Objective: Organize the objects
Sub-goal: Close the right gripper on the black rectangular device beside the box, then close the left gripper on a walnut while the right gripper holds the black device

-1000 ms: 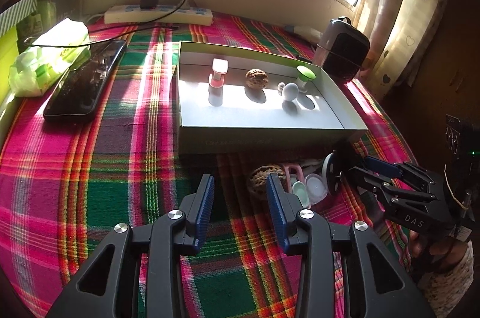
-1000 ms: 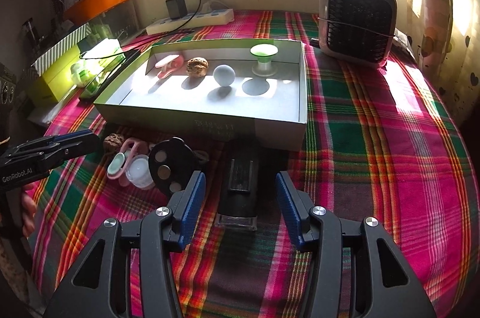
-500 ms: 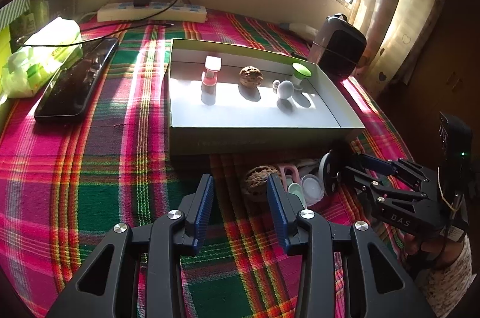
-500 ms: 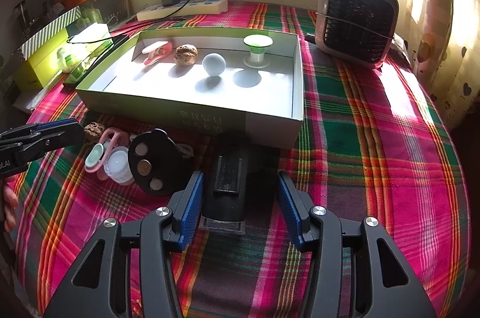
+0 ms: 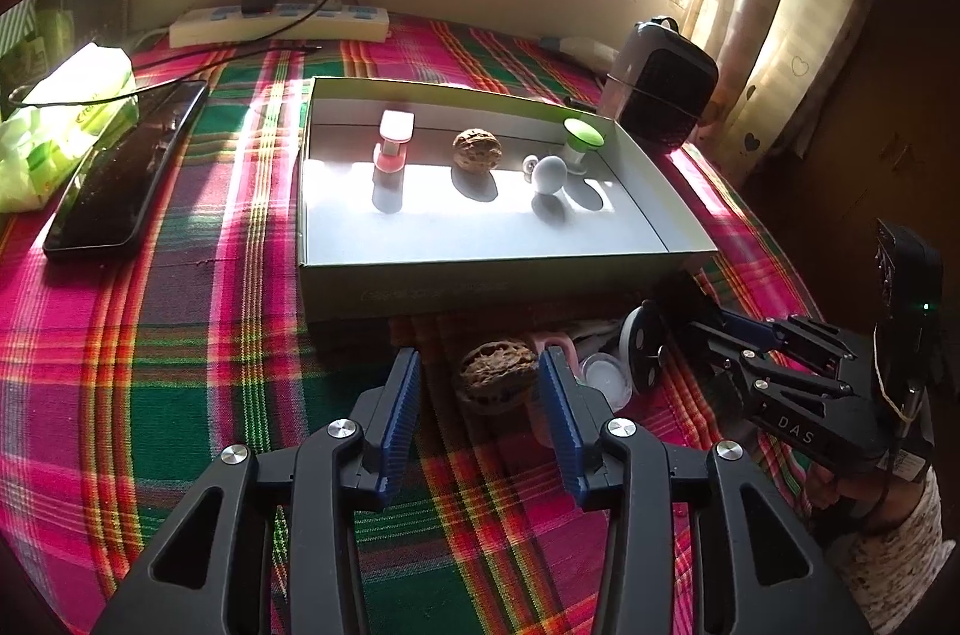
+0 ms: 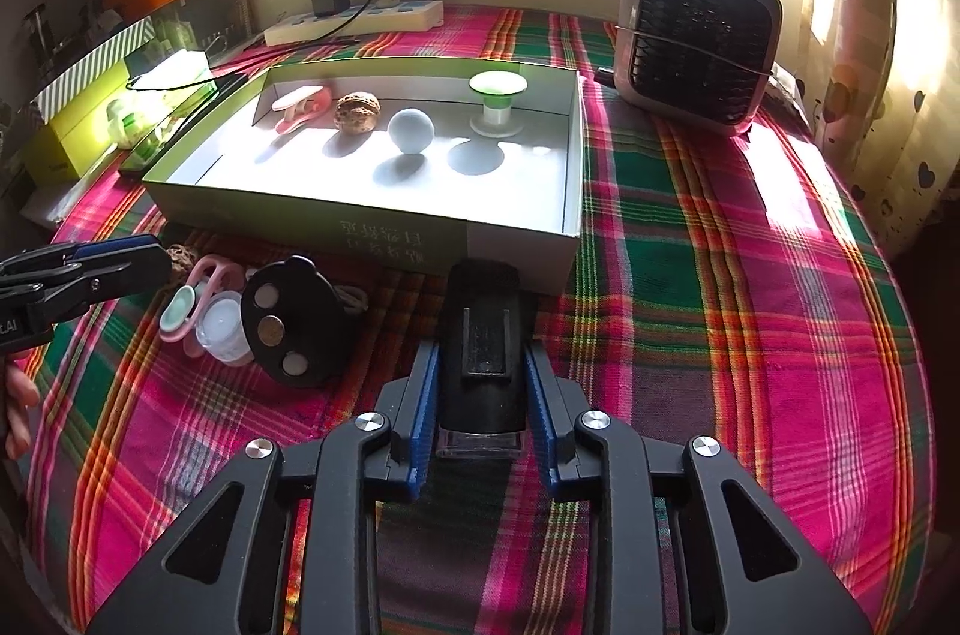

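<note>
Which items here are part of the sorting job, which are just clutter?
Job: box; black clip between the closing right gripper pads; walnut between the opening left gripper; pink case; black disc.

Clutter: fan; power strip; phone; tissue pack.

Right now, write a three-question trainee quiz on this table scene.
1. True or false: the walnut in front of the box lies between the left gripper fingers.
2. The right gripper jaws are closing on: A the black clip-like block; B the grey ball; C the fan.
3. How many items lie inside the box?

Key: 1 true, pads not touching it. 2 A. 3 four: pink clip, a second walnut, grey ball, green-topped spool.
</note>
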Tool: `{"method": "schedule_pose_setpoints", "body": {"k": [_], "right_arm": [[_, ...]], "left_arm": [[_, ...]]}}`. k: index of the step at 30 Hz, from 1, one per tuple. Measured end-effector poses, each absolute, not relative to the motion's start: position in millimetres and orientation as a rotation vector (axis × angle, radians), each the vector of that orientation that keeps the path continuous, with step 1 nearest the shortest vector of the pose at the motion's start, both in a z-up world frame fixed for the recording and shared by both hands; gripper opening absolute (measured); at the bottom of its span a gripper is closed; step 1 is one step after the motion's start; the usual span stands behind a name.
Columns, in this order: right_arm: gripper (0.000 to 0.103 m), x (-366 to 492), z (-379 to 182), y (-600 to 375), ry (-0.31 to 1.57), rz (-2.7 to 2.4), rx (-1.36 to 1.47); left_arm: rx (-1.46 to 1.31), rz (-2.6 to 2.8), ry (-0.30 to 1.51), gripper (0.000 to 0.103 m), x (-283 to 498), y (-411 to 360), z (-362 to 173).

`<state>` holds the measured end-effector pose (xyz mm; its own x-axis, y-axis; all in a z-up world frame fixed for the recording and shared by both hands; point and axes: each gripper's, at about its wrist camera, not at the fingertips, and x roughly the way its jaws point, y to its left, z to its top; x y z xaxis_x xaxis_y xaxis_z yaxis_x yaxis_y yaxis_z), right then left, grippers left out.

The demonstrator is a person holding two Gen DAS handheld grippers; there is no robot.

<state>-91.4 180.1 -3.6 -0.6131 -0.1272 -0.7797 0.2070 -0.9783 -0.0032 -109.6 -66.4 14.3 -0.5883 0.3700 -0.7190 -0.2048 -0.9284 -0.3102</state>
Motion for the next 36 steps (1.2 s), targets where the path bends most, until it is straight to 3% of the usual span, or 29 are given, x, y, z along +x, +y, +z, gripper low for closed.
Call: {"method": "schedule_pose_setpoints", "body": {"k": [20,36], "right_arm": [[0.029,-92,-4,181,0.131,-2.661,1.276],[0.029,-92,-3,181,0.128,-2.661,1.276]], "left_arm": [[-1.252,2.555,-0.304,0.039,-116,-74,6],[-1.248,2.625,-0.151,0.034,-114,-62,7]]}}
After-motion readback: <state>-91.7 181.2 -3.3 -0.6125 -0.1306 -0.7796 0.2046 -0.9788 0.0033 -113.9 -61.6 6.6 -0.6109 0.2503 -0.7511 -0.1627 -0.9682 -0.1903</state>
